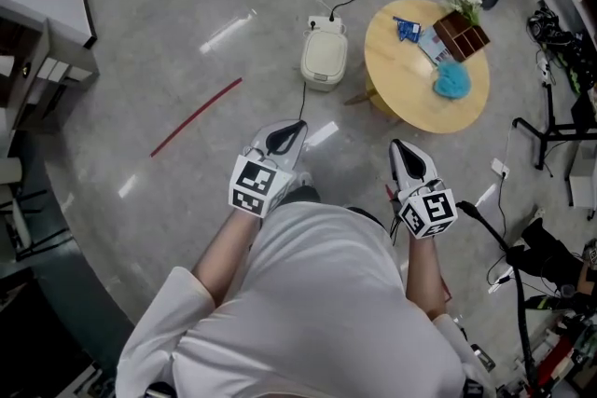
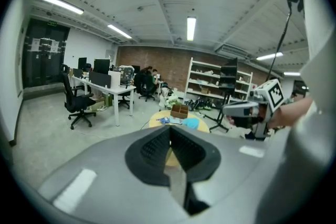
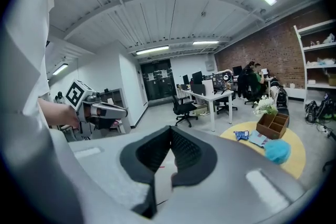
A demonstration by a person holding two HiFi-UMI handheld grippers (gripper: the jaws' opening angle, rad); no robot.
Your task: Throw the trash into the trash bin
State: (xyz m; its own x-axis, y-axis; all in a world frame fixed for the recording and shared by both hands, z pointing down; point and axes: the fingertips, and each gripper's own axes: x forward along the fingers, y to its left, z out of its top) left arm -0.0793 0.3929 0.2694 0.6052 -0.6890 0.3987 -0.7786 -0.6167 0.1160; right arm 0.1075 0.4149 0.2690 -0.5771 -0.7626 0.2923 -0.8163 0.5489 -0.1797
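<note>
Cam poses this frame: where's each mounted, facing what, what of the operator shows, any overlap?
Head view: on the person's head, facing steeply down at floor, trash bin and round table; shows shirt, forearms, left gripper, right gripper.
Left gripper view: on the left gripper, looking along its shut jaws toward the table; right gripper at right.
Right gripper view: on the right gripper, along its shut jaws across the office; left gripper at left.
Shared: all three see the table; each gripper view sees the other gripper.
</note>
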